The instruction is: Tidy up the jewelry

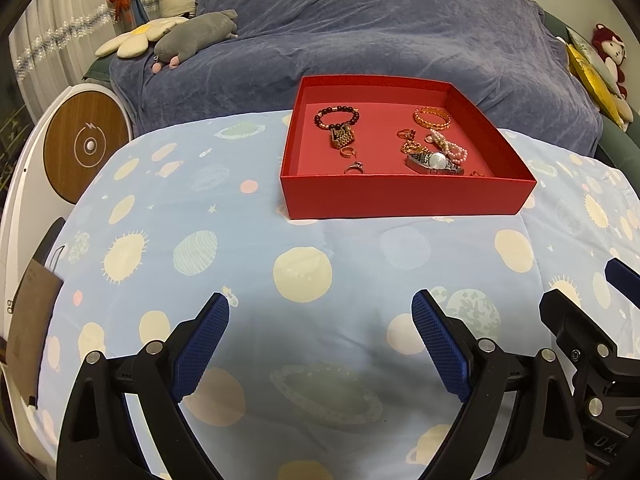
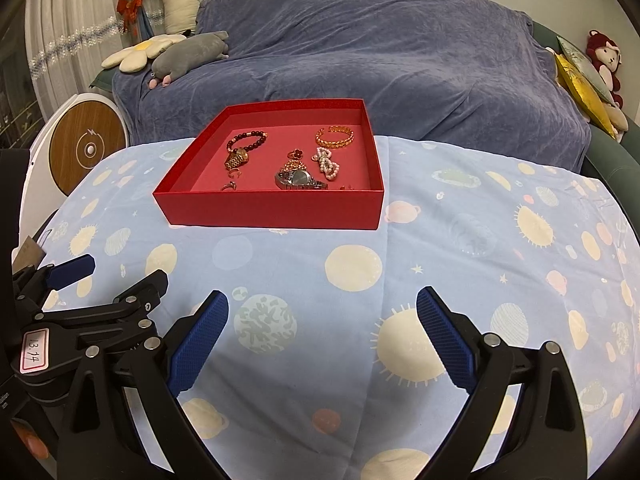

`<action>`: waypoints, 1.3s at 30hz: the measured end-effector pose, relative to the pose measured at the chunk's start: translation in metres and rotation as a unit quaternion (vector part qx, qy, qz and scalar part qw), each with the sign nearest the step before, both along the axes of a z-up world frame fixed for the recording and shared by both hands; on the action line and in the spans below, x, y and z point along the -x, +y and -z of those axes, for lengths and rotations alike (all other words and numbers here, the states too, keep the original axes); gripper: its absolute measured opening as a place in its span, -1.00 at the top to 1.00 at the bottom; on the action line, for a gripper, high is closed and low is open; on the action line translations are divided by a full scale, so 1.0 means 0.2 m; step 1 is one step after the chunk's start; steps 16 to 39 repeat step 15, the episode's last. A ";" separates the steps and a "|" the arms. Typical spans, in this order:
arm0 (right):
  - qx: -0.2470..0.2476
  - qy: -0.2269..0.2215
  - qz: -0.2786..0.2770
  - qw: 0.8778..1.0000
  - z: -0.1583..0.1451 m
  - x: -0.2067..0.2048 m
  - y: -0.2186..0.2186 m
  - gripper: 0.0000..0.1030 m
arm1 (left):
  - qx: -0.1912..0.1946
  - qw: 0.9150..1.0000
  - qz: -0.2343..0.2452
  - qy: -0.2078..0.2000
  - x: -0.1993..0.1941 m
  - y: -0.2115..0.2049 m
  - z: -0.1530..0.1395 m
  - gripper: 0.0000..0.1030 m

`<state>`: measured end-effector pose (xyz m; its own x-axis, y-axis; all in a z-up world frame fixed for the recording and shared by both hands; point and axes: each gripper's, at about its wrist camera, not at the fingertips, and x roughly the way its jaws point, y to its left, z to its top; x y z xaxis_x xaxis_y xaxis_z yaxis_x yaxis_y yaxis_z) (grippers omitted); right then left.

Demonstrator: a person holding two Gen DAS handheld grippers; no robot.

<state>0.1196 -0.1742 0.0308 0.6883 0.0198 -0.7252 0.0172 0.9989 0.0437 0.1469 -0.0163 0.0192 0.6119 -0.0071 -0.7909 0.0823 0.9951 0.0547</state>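
- From my left wrist view the box (image 1: 404, 196) sits on the table (image 1: 280, 240) at about one o'clock.
- Inside it, the beaded bracelet (image 1: 337, 116) lies at ten o'clock, the bangle (image 1: 432, 118) at two, the watch (image 1: 436, 161) at five.
- Behind the table stands the sofa (image 1: 360, 40).

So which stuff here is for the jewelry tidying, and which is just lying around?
For the job: red box, dark bead bracelet, gold bangle, pearl bracelet, silver watch.

Just lying around: grey plush, flower cushion, red monkey toy.
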 end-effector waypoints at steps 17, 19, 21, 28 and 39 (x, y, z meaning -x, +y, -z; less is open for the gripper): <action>0.009 -0.004 0.003 1.000 0.00 0.01 0.01 -0.81 | 0.004 1.000 0.000 0.001 -0.01 -0.01 0.01 -0.75; 0.009 -0.004 0.003 1.000 0.00 0.01 0.01 -0.81 | 0.004 1.000 0.000 0.001 -0.01 -0.01 0.01 -0.75; 0.009 -0.004 0.003 1.000 0.00 0.01 0.01 -0.81 | 0.004 1.000 0.000 0.001 -0.01 -0.01 0.01 -0.75; 0.009 -0.004 0.003 1.000 0.00 0.01 0.01 -0.81 | 0.004 1.000 0.000 0.001 -0.01 -0.01 0.01 -0.75; 0.009 -0.004 0.003 1.000 0.00 0.01 0.01 -0.81 | 0.004 1.000 0.000 0.001 -0.01 -0.01 0.01 -0.75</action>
